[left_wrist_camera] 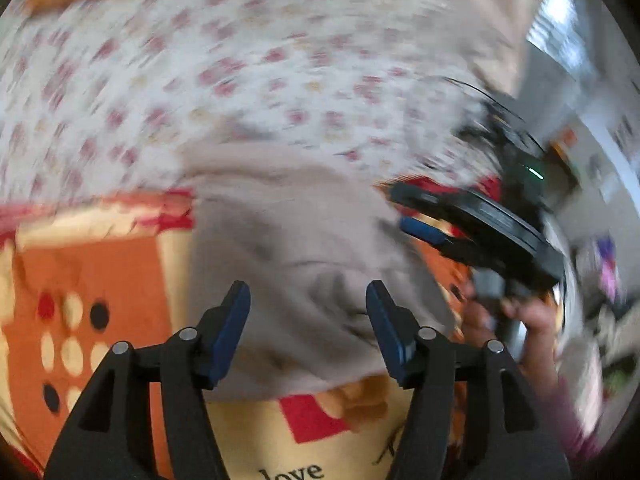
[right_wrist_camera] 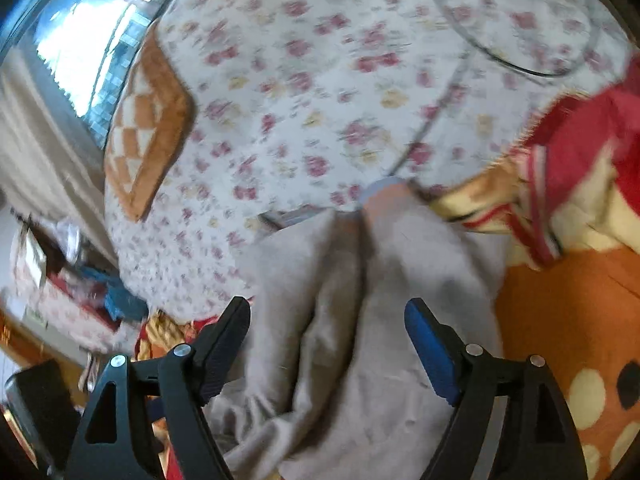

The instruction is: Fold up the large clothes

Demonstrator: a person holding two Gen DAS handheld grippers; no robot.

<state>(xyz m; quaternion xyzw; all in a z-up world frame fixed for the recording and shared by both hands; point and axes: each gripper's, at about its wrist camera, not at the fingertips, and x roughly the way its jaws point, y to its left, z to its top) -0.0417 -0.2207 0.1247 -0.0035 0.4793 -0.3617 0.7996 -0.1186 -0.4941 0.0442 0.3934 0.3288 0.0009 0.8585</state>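
One beige garment (left_wrist_camera: pixel 304 248) lies on an orange, red and cream patterned blanket (left_wrist_camera: pixel 100 272), with its far end reaching onto a white floral bedsheet (left_wrist_camera: pixel 224 72). In the left wrist view the garment shows as a broad, rumpled panel whose near edge ends just behind the fingertips, over a cream area of the blanket printed with the word "love" (left_wrist_camera: pixel 290 472). In the right wrist view the same garment (right_wrist_camera: pixel 372 320) shows a long crease running away from the camera, and its near end bunches into gathers close to the left finger.

Left gripper (left_wrist_camera: pixel 308 308): jaws set wide apart, with nothing between the blue pads (left_wrist_camera: pixel 226 332); it hangs over the near part of the garment. Whether the fingertips touch the fabric cannot be told.

Right gripper (right_wrist_camera: pixel 328 324): jaws also set wide, empty, positioned above the garment with one finger to each side of the crease. From the left wrist view this gripper (left_wrist_camera: pixel 424 216) appears to the right of the garment, held in the person's hand (left_wrist_camera: pixel 516 320).

Surroundings: an orange checked cushion (right_wrist_camera: pixel 148 128) rests on the floral sheet on the left of the right wrist view. A thin dark cable (right_wrist_camera: pixel 516 60) curves across the sheet at upper right. A bright window (right_wrist_camera: pixel 88 48) stands beyond the bed. Both views are motion-blurred.
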